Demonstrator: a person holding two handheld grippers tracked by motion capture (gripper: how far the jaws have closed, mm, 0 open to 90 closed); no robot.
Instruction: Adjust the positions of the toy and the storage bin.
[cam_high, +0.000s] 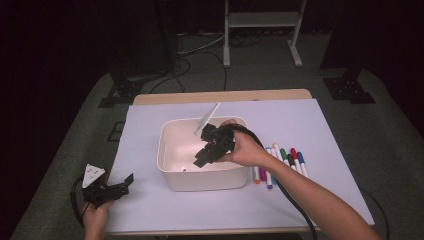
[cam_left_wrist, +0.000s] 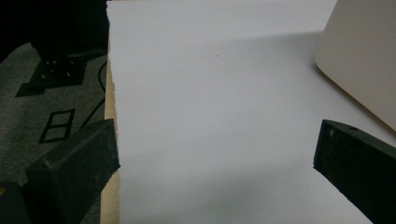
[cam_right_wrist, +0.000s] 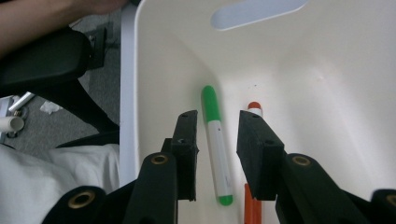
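Across the wooden worktop (cam_high: 220, 96) a large white paper sheet (cam_high: 300, 125) covers nearly the whole surface, leaving a bare wooden strip along the far edge, and in the left gripper view the sheet's left border runs just inside the worktop's side edge. Wide open paper lies to the left of and in front of the cream-white rectangular plastic bin (cam_high: 172, 150), which stands near the middle of the sheet; its near wall sits well back from the front edge. To the right of the bin, a row of coloured felt-tip markers (cam_high: 282, 162) lies side by side on the paper, close to the bin's right wall. The right hand-held gripper (cam_high: 202, 157) is tilted down into the bin, with the person's hand (cam_high: 247, 150) over the rim. In the right gripper view its jaws are slightly spread, with a green-capped white marker (cam_right_wrist: 217, 149) lying loose on the bin floor between them; neither pad presses on it, with a gap showing at each side. An orange marker (cam_right_wrist: 254, 109) lies just beside it, partly hidden behind one jaw. The left hand-held gripper (cam_high: 127, 182) rests at the front left corner of the sheet, well apart from the bin, its jaws spread wide over bare paper and holding nothing.
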